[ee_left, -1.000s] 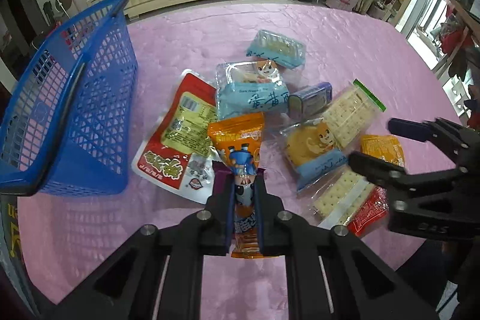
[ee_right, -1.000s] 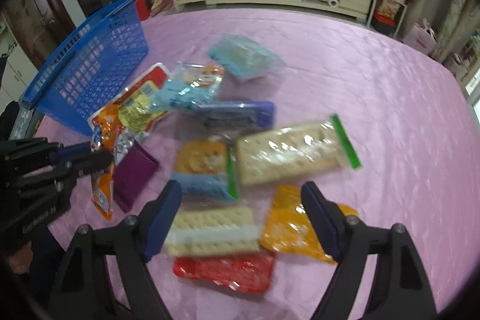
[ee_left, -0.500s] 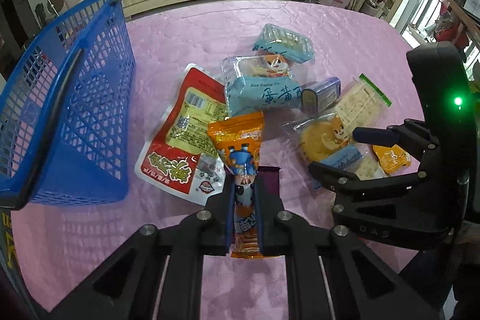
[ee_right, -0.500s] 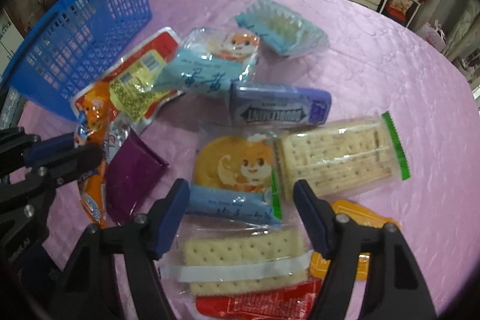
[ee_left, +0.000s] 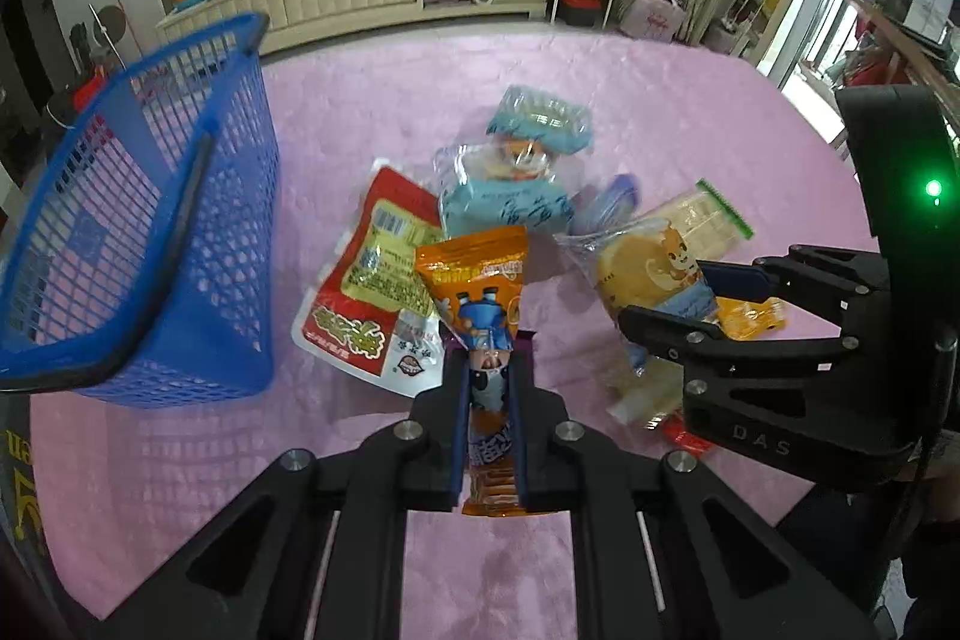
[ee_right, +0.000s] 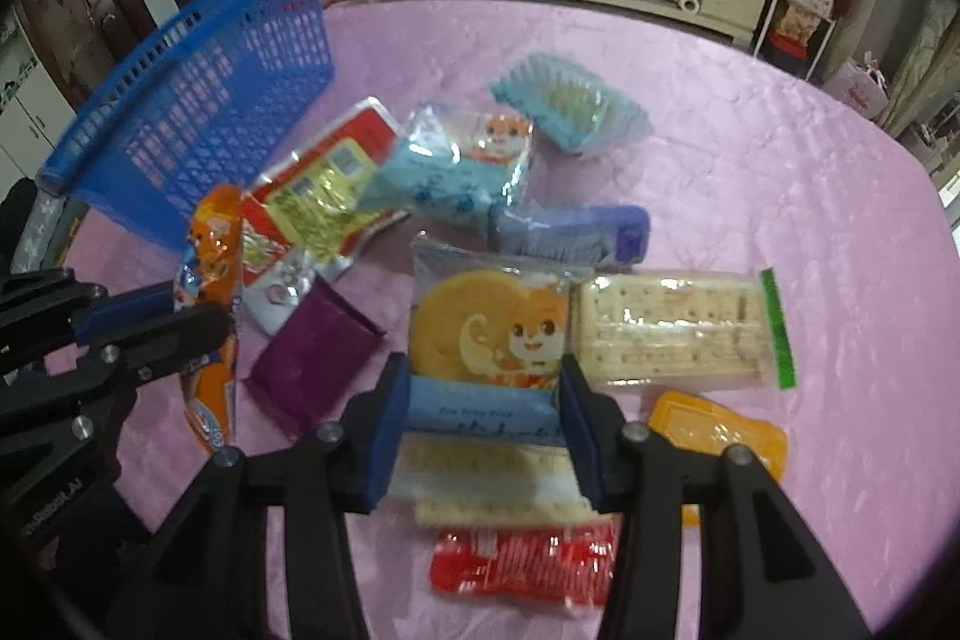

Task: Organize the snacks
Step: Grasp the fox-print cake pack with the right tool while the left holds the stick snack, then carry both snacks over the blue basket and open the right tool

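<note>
Left gripper (ee_left: 489,388): jaws clamped on the lower half of the orange snack packet (ee_left: 480,292). The packet sticks out ahead of the tips, its top edge over the red pouch (ee_left: 366,292) just right of the blue basket (ee_left: 138,244). The gripper points steeply down at the pink tablecloth (ee_left: 660,112).

Right gripper (ee_right: 483,403): jaws closing around the blue-banded lower end of the round cake packet (ee_right: 480,334), which lies in the middle of the pile, well right of the basket. The pads sit at the wrapper's two edges; firm pressure not yet evident. This gripper also points steeply down.

Handling, judged: both packets look light, in thin, slick, crinkly film. The cake inside probably crushes easily, so the grip belongs on the flat sealed band, not on the cake. The film may slide or fold between the pads. Neighbouring cracker packs (ee_right: 678,328) touch it and could drag along.

The basket is the likely destination.
</note>
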